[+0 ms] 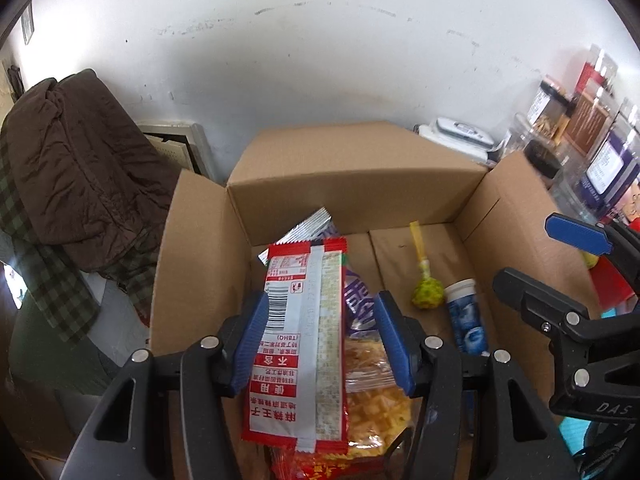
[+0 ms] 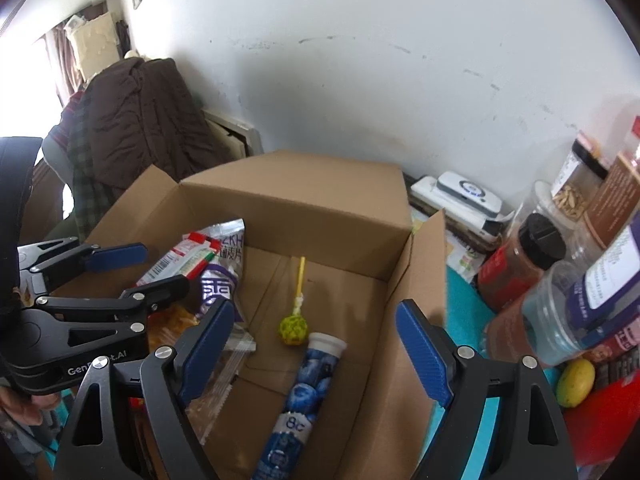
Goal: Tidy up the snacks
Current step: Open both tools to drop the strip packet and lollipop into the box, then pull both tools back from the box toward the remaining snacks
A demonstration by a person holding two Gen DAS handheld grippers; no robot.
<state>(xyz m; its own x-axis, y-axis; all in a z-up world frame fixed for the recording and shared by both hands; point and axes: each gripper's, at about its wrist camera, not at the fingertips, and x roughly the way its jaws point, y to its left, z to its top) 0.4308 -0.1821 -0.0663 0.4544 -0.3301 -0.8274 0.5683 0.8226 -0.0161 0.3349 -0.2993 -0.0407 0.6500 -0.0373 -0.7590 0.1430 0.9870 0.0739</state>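
Observation:
An open cardboard box (image 1: 352,168) (image 2: 296,200) holds the snacks. My left gripper (image 1: 322,300) (image 2: 164,266) is open over the box's left side. A red and white snack packet (image 1: 296,344) (image 2: 180,260) lies between its blue pads, on top of a purple packet (image 1: 360,300) and a clear bag of yellow crisps (image 1: 372,400). The right pad stands clear of the red packet. My right gripper (image 2: 316,348) (image 1: 524,252) is open above the box floor. Below it lie a blue tube (image 2: 308,384) (image 1: 466,316) and a yellow-green lollipop (image 2: 294,328) (image 1: 428,292), neither of them held.
Jars and bottles (image 2: 540,264) crowd the teal tabletop right of the box, with a yellow fruit (image 2: 576,382) and a white device (image 2: 464,194) behind. A brown jacket (image 1: 80,176) hangs on a chair to the left. A white wall stands behind.

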